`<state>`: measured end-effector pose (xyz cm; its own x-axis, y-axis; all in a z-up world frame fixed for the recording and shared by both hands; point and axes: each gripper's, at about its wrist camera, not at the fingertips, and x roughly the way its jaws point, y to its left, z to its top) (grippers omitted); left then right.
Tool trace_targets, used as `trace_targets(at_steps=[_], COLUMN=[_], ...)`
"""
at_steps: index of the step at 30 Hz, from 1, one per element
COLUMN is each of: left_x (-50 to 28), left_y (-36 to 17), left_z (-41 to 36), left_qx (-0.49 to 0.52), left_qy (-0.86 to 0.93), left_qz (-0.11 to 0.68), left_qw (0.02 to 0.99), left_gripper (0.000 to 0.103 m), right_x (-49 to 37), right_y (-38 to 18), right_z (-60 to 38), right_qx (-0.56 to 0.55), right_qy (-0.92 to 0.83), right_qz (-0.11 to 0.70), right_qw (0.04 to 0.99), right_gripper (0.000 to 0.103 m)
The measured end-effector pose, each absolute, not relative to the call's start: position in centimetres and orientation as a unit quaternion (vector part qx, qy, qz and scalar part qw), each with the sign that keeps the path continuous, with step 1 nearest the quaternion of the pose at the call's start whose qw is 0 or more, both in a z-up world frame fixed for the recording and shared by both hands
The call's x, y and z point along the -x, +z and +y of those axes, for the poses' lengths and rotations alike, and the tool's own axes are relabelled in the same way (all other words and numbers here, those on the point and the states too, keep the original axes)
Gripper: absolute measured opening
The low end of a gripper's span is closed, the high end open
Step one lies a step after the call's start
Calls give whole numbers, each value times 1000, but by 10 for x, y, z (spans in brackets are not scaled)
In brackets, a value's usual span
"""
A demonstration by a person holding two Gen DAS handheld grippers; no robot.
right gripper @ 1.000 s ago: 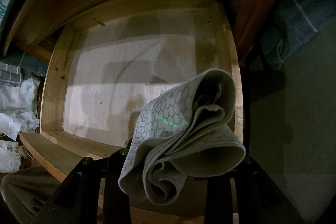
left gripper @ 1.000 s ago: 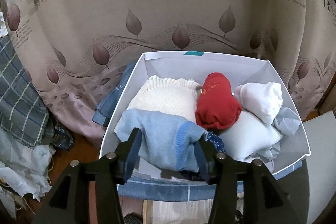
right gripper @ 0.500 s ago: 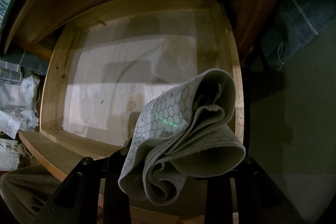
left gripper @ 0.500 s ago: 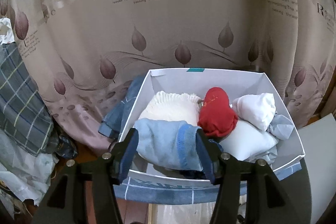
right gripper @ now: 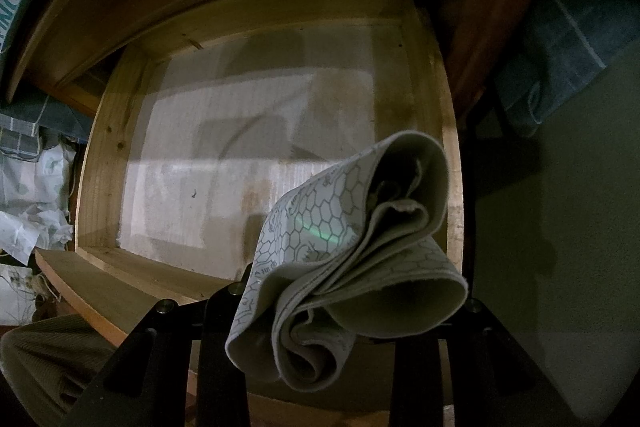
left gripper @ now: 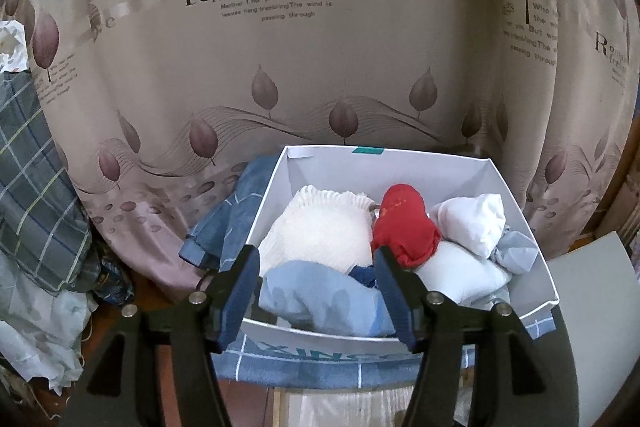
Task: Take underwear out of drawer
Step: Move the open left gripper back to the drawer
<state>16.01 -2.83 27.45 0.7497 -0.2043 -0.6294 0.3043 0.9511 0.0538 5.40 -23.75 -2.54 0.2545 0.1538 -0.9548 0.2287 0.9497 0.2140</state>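
The folded honeycomb-print underwear (right gripper: 344, 263) is held clamped in the right gripper (right gripper: 320, 311) above the drawer (right gripper: 100, 163); it could be dropped if jolted; the left gripper (left gripper: 316, 267) jaws are opening, the light-blue garment (left gripper: 320, 299) being released into the white box (left gripper: 536, 291).

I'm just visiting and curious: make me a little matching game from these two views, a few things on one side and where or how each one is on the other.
Things:
1. red garment
2. light blue garment
3. honeycomb-print underwear
4. wooden drawer

Places or states:
A. gripped in the right tongs, held above the drawer
B. pulled out, nothing lying on its bottom
C. at the near edge of the white box, between the opening left tongs
D. in the middle of the white box, among white pieces

Pairs: 1-D, 2-C, 3-A, 4-B
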Motion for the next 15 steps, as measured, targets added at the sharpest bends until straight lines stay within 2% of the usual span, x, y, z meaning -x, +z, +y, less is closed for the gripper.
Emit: trace_targets(at_steps=[9,15], left_x=[-134,-112], left_y=[259,214], left_z=[-7,11], left_qx=[-74,-56], left_qy=[-133,-134], left_qz=[319,335], left_qw=[935,931], left_gripper=[61,61], right_x=[-54,-53], right_y=[-23,-20], right_z=[-237,-235], right_qx=[-149,-143], right_qy=[-27,-30], right_qz=[605,601], right_qw=[781,786], right_gripper=[30,30])
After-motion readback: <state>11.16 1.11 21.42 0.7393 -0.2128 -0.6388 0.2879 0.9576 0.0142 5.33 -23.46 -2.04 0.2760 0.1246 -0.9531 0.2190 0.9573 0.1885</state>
